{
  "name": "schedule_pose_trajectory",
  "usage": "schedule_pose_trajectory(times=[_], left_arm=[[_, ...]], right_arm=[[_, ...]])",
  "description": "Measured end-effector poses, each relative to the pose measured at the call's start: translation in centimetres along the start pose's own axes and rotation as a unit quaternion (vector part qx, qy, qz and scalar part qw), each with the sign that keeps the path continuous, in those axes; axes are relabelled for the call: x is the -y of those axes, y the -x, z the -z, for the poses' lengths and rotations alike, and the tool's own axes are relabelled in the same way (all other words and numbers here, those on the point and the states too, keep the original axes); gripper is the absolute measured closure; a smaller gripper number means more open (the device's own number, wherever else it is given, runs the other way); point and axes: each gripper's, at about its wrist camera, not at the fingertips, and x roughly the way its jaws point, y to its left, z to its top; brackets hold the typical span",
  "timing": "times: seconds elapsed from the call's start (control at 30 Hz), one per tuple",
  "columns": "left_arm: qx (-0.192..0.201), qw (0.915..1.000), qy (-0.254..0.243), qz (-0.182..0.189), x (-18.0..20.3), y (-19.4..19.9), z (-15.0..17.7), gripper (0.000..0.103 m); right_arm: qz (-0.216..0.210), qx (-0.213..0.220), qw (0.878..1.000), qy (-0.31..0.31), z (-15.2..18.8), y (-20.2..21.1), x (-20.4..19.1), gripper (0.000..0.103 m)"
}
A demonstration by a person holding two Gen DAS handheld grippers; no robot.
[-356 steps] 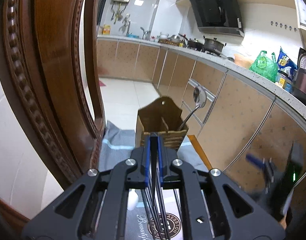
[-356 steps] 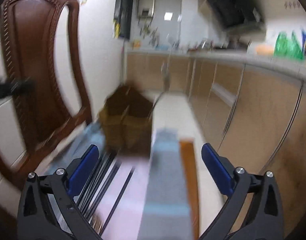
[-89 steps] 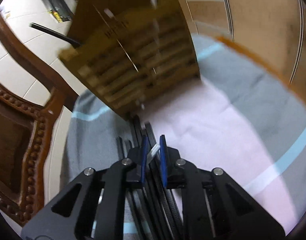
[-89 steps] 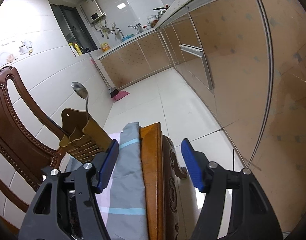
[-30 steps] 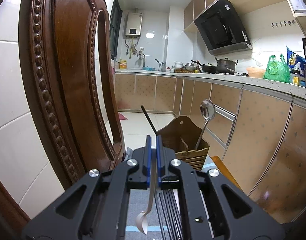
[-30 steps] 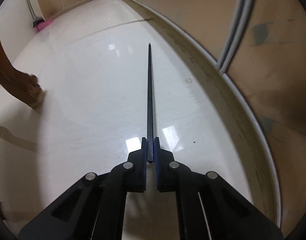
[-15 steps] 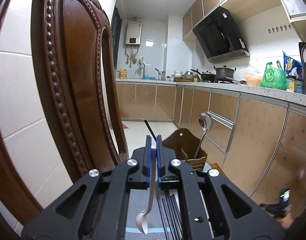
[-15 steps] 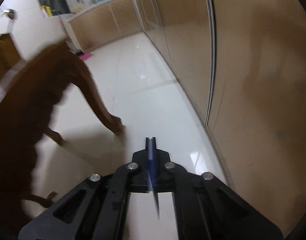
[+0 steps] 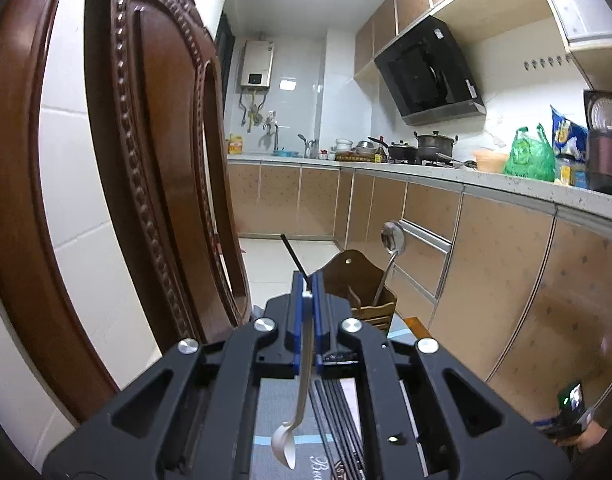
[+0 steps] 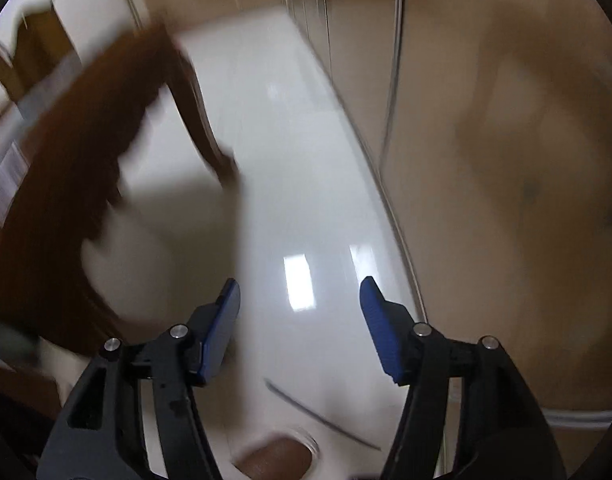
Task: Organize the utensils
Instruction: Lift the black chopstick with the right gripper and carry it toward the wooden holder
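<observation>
A grey cloth (image 9: 271,408) with a pale blue stripe covers the wooden chair seat (image 9: 420,326), whose bare edge shows just right of the cloth. On the cloth, a brown wooden utensil holder (image 9: 364,296) stands at the far end, with a row of black chopsticks (image 9: 338,408) lying nearer the camera. Beside the chair, one dark chopstick (image 10: 322,420) lies on the glossy white tile floor (image 10: 289,184).

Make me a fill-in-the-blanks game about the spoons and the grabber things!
The left gripper is shut on a small ____.
In the wooden holder stands a big spoon and one black ____.
Between the pads of the right gripper there is ____.

Missing words: spoon; chopstick; nothing
</observation>
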Motion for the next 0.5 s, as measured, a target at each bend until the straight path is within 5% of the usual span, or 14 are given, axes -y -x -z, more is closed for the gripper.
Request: schedule_pose_trajectory(times=[0.07,0.17,0.3,0.4,0.5], left_arm=[[-0.003,1.0,0.004,-0.004,0.0,-0.2,0.0,0.099],[-0.004,0.9999,0.014,-0.008,0.0,-0.8,-0.2,0.099],[-0.002,0.9999,-0.003,-0.011,1.0,-1.3,-0.1,0.099],[-0.007,1.0,0.001,-0.006,1.5,-1.9,-0.1,0.099],[-0.009,0.9999,-0.011,-0.008,2.4,-2.4,0.0,0.099]], right_arm=[[-0.005,-0.043,0.999,0.009,2.6,-3.5,0.6,0.042],[-0.032,-0.106,0.987,0.112,6.7,-9.1,-0.9,0.042],[-0.032,-0.167,0.931,0.322,12.6,-16.1,-5.0,0.043],[-0.037,-0.182,0.892,0.413,15.5,-20.1,-7.6,0.048],[-0.039,-0.187,0.883,0.429,15.6,-23.4,-9.1,0.051]])
